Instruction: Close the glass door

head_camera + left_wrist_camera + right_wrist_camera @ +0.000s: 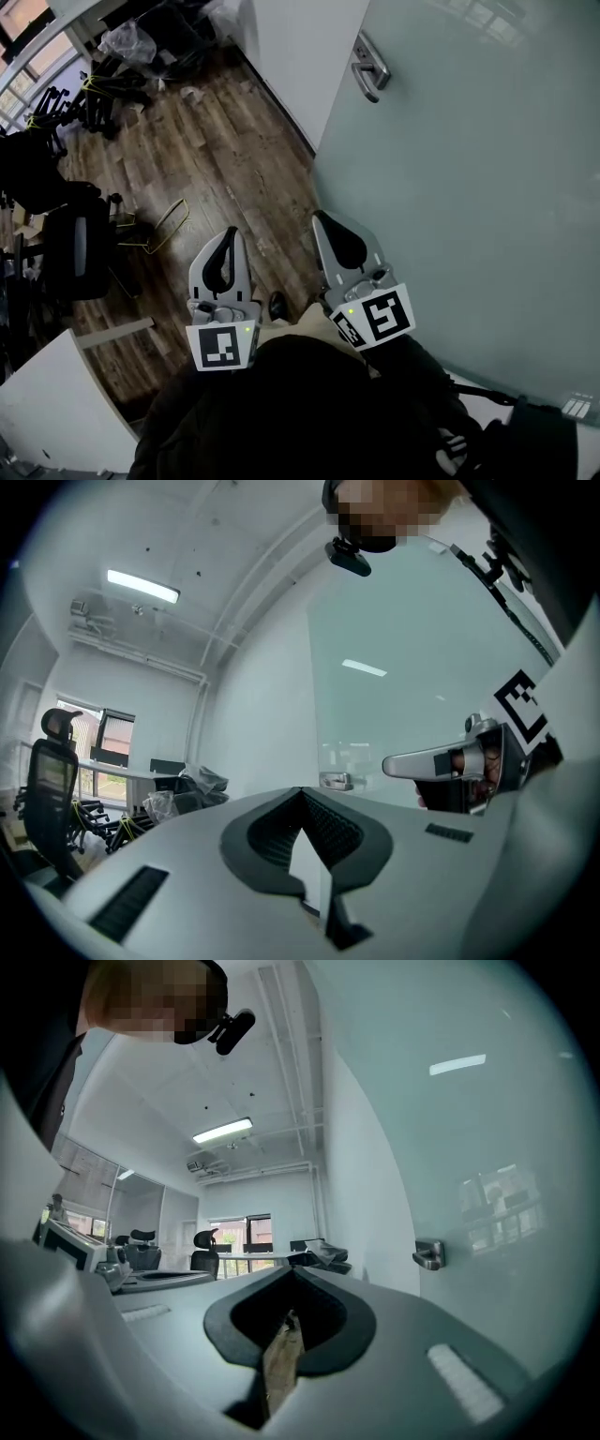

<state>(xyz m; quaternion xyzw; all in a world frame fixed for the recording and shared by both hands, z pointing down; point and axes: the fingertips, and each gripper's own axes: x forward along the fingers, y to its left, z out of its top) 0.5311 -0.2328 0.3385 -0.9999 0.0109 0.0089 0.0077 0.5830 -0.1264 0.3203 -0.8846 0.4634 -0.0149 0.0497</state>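
Head view, looking steeply down: a person in a dark sleeve holds two grey claws side by side over a wooden floor (234, 159).

The left claw (232, 232) has its two jaws pressed together at the tips, with nothing between them. Its own view (302, 791) confirms this: the dark pads meet at a point and only a thin slit of background shows below.

The right claw (319, 216) is also pressed together and empty. In its own view (291, 1269) the tips touch, and a sliver of brown floor shows through the gap behind them.

The glass door (469, 187), frosted and pale green, stands just to the right of the right claw and fills that side of the picture (whether the claw touches the pane cannot be told). Its metal handle (368, 67) sits ahead of the right claw's tips, well apart from them. From the right claw the handle (429, 1254) appears ahead and to the right on the pane (469, 1129). From the left claw the door (403, 667) lies ahead to the right.

A white wall (300, 56) stands beyond the door's edge, ahead of both claws. A black office chair (80, 248) stands to the left of the left claw.
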